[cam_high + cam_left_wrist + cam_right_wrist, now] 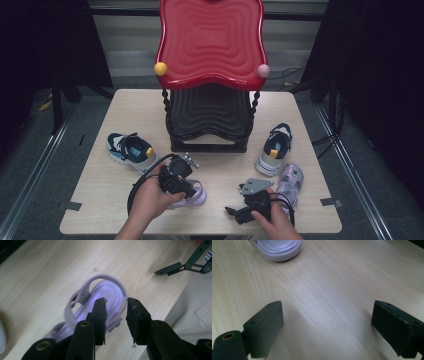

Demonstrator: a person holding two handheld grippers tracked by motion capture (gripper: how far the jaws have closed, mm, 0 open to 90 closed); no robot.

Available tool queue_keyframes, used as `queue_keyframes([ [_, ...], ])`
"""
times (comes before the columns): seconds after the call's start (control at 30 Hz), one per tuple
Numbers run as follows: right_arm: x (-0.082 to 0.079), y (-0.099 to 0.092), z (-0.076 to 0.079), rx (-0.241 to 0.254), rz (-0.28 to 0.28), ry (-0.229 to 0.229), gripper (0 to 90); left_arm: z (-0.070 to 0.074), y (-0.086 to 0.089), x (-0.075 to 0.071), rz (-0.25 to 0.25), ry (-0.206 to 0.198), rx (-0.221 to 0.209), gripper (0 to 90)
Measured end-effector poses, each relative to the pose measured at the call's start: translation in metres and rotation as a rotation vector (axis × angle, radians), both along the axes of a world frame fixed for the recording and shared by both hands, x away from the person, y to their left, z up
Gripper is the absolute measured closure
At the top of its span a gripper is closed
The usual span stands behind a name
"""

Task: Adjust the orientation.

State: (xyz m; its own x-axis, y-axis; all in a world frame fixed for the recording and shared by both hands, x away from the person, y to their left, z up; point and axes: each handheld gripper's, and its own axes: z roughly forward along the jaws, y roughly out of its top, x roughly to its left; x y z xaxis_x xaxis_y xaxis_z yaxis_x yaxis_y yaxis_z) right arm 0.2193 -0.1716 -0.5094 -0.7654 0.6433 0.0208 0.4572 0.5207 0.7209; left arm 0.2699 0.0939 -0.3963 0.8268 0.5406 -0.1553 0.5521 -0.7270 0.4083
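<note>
The lilac sandal (100, 300) is blurred, its toe behind the left hand-held gripper (117, 312); another sandal (279, 248) (heel unseen) is cut off by the top edge.

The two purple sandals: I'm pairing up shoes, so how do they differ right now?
The near sandal lies under the left gripper, its strap between the slightly parted jaws; the far sandal lies beside a sneaker, untouched. The near one lies crosswise, the far one lengthwise. Both are lilac.

The right gripper (327, 325) hangs wide open over bare table (332, 285), lilac sandal (279, 248) beyond.
</note>
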Motion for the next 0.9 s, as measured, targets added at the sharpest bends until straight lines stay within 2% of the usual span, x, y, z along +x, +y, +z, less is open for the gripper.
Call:
queue_keyframes([
  [0.1, 0.0, 0.0, 0.0, 0.002, -0.002, 0.0, 10.0, 0.008, 0.013, 0.002, 0.049, -0.023, -0.02, 63.2],
  [0.2, 0.0, 0.0, 0.0, 0.002, -0.003, 0.004, 10.0, 0.009, 0.023, 0.004, 0.105, -0.033, -0.011, 60.3],
  [0.4, 0.0, 0.0, 0.0, 0.001, -0.001, 0.004, 10.0, -0.004, 0.029, 0.011, 0.171, 0.022, -0.023, 54.3],
  [0.5, 0.0, 0.0, 0.0, 0.001, -0.001, 0.004, 10.0, -0.011, 0.027, 0.016, 0.173, 0.046, -0.049, 52.5],
  [0.53, 0.0, 0.0, 0.0, 0.001, -0.001, 0.004, 10.0, -0.012, 0.026, 0.017, 0.183, 0.042, -0.053, 52.0],
  [0.6, 0.0, 0.0, 0.0, 0.001, -0.001, 0.004, 10.0, -0.015, 0.024, 0.019, 0.191, 0.039, -0.027, 51.2],
  [0.77, 0.0, 0.0, 0.0, 0.001, -0.001, 0.004, 10.0, -0.023, 0.023, 0.024, 0.185, 0.091, -0.042, 55.7],
  [0.8, 0.0, 0.0, 0.0, 0.001, -0.001, 0.004, 10.0, -0.023, 0.023, 0.024, 0.175, 0.093, -0.03, 59.8],
  [0.9, 0.0, 0.0, 0.0, 0.001, -0.002, 0.005, 10.0, -0.021, 0.02, 0.023, 0.161, 0.088, -0.007, 61.9],
])
